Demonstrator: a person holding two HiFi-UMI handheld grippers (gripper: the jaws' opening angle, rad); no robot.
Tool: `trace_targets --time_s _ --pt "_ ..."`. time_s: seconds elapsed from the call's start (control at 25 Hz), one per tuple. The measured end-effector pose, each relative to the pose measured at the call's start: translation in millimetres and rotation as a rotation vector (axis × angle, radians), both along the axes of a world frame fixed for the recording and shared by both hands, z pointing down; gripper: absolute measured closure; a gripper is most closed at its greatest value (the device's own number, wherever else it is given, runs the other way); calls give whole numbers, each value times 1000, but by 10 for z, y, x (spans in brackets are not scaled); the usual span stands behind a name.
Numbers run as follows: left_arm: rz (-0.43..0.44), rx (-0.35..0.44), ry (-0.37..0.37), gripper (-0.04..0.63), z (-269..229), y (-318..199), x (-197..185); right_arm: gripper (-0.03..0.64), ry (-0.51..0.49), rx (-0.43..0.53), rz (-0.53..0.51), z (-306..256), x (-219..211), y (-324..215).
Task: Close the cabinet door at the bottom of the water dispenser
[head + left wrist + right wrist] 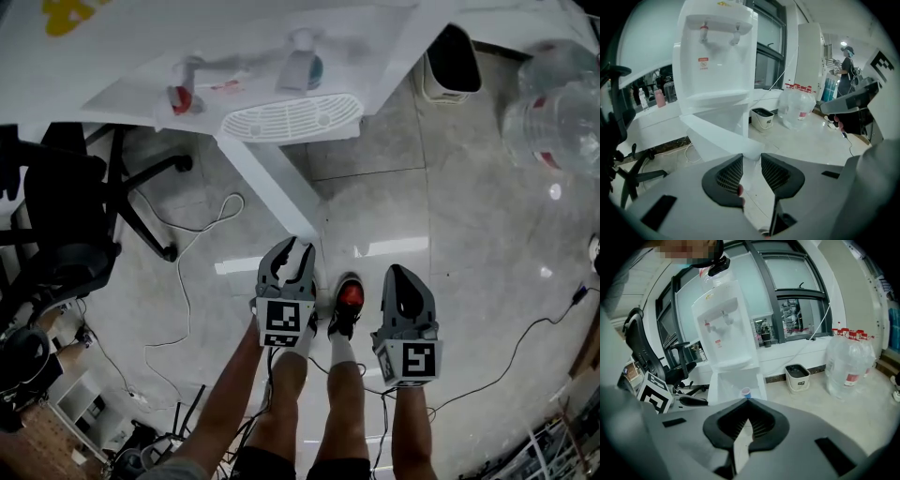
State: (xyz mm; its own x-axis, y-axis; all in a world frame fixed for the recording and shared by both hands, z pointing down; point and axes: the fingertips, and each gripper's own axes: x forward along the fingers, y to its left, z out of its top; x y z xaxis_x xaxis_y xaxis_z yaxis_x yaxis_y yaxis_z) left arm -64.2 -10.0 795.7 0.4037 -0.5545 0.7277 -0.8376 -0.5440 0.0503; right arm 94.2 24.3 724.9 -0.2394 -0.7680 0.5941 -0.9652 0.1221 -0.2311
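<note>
The pale tiled floor (450, 216) fills most of the head view. The white dispenser (717, 61) stands on it by the window, with its two taps and drip tray facing the person.

Its bottom door (267, 192) is open. It swings out from the left side of the cabinet and runs as a long white panel across the floor toward the person's feet. In the right gripper view the cabinet (736, 380) gapes below the drip tray.

A black chair (66, 216) sits to the dispenser's left. Clear water jugs (553, 103) with red caps stand well off to its right, and a white bin (453, 61) sits between them and the dispenser. A thin cable (197, 234) loops over the floor near the chair.

The left claw (294, 247) is held at the door's free end. Its jaws stand apart, and the door's outer corner lies right at their tips. I cannot tell whether they touch it. Floor shows through the gap lower down.

The right claw (396, 272) hangs just to the right, apart from the door. Its jaws are drawn together at the tips with nothing between them.

A shoe (349, 300) with a red toe rests on the floor between the two claws. A small cup (746, 392) sits at the cabinet's lower front edge.
</note>
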Motion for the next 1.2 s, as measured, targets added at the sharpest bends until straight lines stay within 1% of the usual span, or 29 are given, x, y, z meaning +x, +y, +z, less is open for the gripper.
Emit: trace_targets --time_s 0.24,0.48,0.72,0.88,1.2 --pt "10 14 11 457 -4 -160 274 600 -2 7 30 24 184 -63" --pt "38 26 15 462 -2 -296 456 600 4 25 63 43 338 -136" --pt "47 47 19 466 -19 -415 600 600 15 -15 60 84 415 -179" --pt "52 60 24 471 -26 -501 688 600 7 36 87 88 476 -284" --pt "68 102 36 480 -20 -732 876 600 10 59 114 204 606 -390"
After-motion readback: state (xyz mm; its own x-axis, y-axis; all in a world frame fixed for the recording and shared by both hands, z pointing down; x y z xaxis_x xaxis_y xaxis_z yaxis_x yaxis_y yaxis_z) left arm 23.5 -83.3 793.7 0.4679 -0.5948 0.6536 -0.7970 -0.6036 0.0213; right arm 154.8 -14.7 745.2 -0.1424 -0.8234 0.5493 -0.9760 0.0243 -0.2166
